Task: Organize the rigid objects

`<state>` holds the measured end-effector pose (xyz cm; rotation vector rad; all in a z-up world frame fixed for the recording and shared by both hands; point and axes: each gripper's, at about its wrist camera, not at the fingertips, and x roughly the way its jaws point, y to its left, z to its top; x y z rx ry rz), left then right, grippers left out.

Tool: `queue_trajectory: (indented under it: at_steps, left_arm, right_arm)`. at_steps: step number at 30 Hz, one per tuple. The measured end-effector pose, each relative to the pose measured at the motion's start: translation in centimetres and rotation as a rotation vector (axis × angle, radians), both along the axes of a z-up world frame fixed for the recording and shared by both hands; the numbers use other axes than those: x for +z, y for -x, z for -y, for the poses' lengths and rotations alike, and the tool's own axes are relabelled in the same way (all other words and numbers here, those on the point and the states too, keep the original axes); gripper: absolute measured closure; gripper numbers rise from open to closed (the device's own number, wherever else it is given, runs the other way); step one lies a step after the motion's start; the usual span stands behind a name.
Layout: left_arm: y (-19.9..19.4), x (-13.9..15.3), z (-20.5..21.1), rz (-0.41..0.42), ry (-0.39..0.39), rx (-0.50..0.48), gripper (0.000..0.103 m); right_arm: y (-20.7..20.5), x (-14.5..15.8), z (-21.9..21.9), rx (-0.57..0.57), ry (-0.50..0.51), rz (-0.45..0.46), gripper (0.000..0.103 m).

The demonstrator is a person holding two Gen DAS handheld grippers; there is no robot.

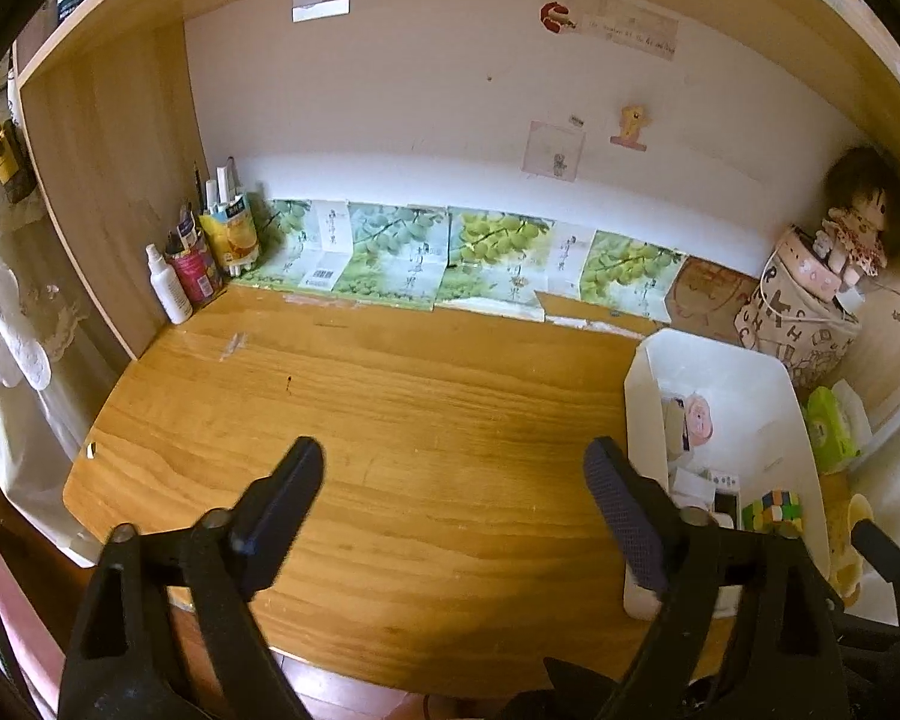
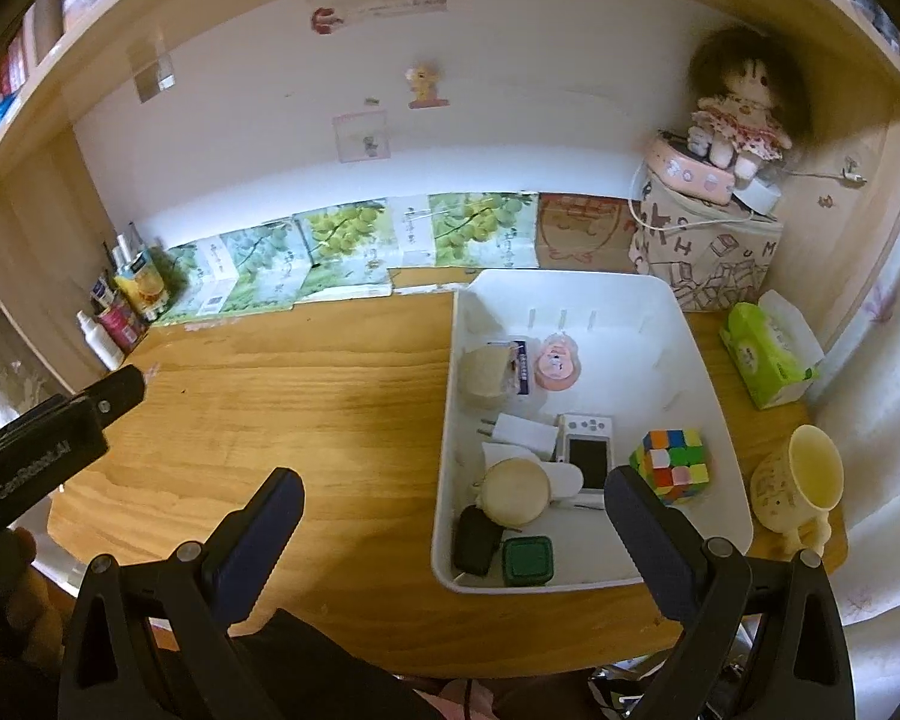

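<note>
A white bin [image 2: 714, 414] stands on the right of the wooden desk [image 2: 270, 420]. It holds a colour cube [image 2: 672, 462], a small white console [image 2: 588, 456], a white charger [image 2: 522, 435], a round beige case [image 2: 516, 492], a green box [image 2: 528, 561], a black item [image 2: 474, 540], a pink disc [image 2: 558, 363] and a beige pouch [image 2: 486, 375]. My right gripper [image 2: 450, 516] is open and empty, above the bin's near left corner. My left gripper [image 1: 450, 480] is open and empty over the bare desk, left of the bin [image 1: 642, 378]. It also shows in the right wrist view [image 2: 114, 393].
A yellow mug [image 2: 798, 480] and a green tissue pack [image 2: 762, 360] lie right of the bin. A printed bag [image 2: 708, 258] with a doll [image 2: 744, 114] stands at the back right. Bottles and pens [image 1: 192, 264] fill the back left corner. Grape cartons [image 1: 450, 258] line the wall.
</note>
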<state>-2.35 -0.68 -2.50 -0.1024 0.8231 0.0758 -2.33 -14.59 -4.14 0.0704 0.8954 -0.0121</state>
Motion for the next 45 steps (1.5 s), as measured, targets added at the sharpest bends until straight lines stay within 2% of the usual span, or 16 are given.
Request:
queue_trajectory:
  at_steps: [5,14,29,45]
  left_arm:
    - [-1.0,0.4,0.9,0.032,-0.01,-0.028,0.001]
    - [-2.4,1.0,2.7,0.085,-0.015,-0.117,0.001]
    - [-3.4,0.4,3.4,0.049,-0.016,-0.158,0.001]
    - [-3.5,0.1,3.6,0.031,-0.019,-0.157,0.001]
  right_arm:
    - [-1.0,-0.6,0.8,-0.016,-0.014,-0.018,0.002]
    - [-2.6,-0.8,1.7,-0.04,-0.014,-0.01,0.002]
    - [-3.9,-1.6,1.7,-0.035,0.004,-0.052,0.002]
    - [-4.2,-1.9,1.6,-0.037,0.011,-0.08,0.002]
